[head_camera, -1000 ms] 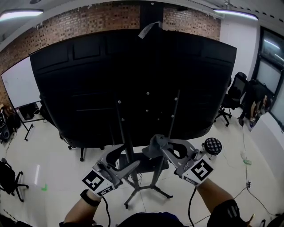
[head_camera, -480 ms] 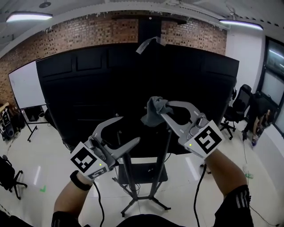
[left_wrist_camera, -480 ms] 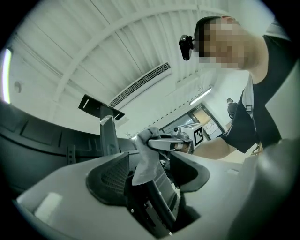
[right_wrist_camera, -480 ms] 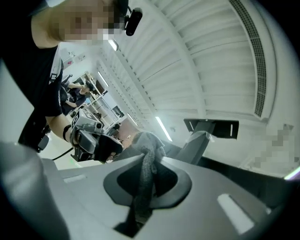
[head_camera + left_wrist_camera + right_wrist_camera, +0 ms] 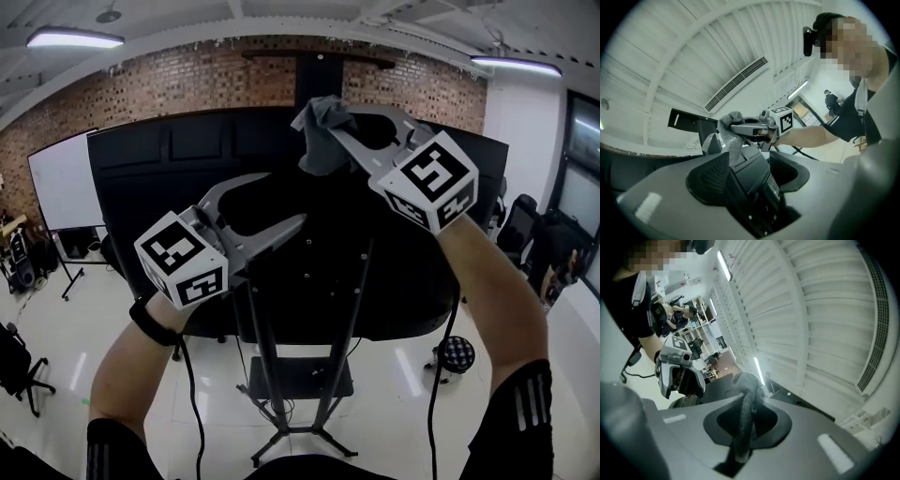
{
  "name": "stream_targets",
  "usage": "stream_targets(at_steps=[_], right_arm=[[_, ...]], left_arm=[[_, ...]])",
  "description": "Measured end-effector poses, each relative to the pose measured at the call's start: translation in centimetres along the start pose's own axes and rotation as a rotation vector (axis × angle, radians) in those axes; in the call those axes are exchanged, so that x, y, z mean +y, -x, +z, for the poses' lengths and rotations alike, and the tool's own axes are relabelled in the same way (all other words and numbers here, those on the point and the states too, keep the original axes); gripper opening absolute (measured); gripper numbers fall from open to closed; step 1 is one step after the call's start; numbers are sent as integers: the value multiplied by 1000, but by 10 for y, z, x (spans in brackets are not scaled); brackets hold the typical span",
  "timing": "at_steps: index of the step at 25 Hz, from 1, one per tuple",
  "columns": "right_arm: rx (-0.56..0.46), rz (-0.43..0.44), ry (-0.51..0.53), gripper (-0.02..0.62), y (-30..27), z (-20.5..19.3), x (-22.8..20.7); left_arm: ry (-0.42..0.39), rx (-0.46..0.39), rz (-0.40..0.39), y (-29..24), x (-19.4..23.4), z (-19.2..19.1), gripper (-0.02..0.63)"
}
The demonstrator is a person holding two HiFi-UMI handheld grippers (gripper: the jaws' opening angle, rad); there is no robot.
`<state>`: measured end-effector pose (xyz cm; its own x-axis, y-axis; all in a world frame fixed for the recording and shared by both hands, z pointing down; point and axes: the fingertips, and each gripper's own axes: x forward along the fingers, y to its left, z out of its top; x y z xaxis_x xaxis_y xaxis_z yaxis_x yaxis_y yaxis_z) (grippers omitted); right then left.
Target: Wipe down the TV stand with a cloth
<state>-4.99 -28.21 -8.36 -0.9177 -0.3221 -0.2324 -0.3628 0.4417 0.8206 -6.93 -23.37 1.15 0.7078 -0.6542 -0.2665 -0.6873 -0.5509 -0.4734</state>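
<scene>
The TV stand (image 5: 298,375) is black, with two upright poles, a small shelf and splayed feet on the pale floor. It carries a large black screen (image 5: 169,216), seen from behind. High in the head view, my right gripper (image 5: 328,127) is shut on a crumpled grey cloth (image 5: 322,150) at the screen's top edge. The right gripper view shows the cloth (image 5: 743,432) pinched between the jaws. Lower and to the left, my left gripper (image 5: 286,199) is held open in front of the screen's upper part, holding nothing. In the left gripper view, the cloth (image 5: 727,125) hangs ahead.
A whiteboard (image 5: 61,192) stands left of the screen against the brick wall (image 5: 187,84). Office chairs sit at the far left (image 5: 17,366) and far right (image 5: 516,230). A round stool (image 5: 457,353) is by the stand's right side. Cables hang from both grippers.
Both grippers have risen from the stand's lower poles to the top of the screen. The right one still holds the cloth, and the view has tilted upward.
</scene>
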Motion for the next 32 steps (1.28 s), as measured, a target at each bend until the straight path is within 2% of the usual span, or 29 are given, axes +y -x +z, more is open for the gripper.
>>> stream_targets(at_steps=[4, 7, 12, 17, 23, 27, 32], right_arm=[[60, -31, 122, 20, -25, 10, -31], [117, -44, 227, 20, -48, 15, -43], [244, -68, 446, 20, -74, -8, -55], [273, -80, 656, 20, -76, -23, -53], [288, -15, 731, 20, -64, -48, -15], [288, 24, 748, 20, -59, -66, 10], [295, 32, 796, 20, -52, -80, 37]], left_arm=[[-19, 20, -12, -24, 23, 15, 296], [-16, 23, 16, -29, 43, 26, 296], [14, 48, 76, -33, 69, 18, 293], [37, 38, 79, -32, 62, 10, 287], [36, 25, 45, -24, 35, -1, 287], [50, 25, 52, -23, 29, -13, 287], [83, 8, 68, -16, 22, -20, 287]])
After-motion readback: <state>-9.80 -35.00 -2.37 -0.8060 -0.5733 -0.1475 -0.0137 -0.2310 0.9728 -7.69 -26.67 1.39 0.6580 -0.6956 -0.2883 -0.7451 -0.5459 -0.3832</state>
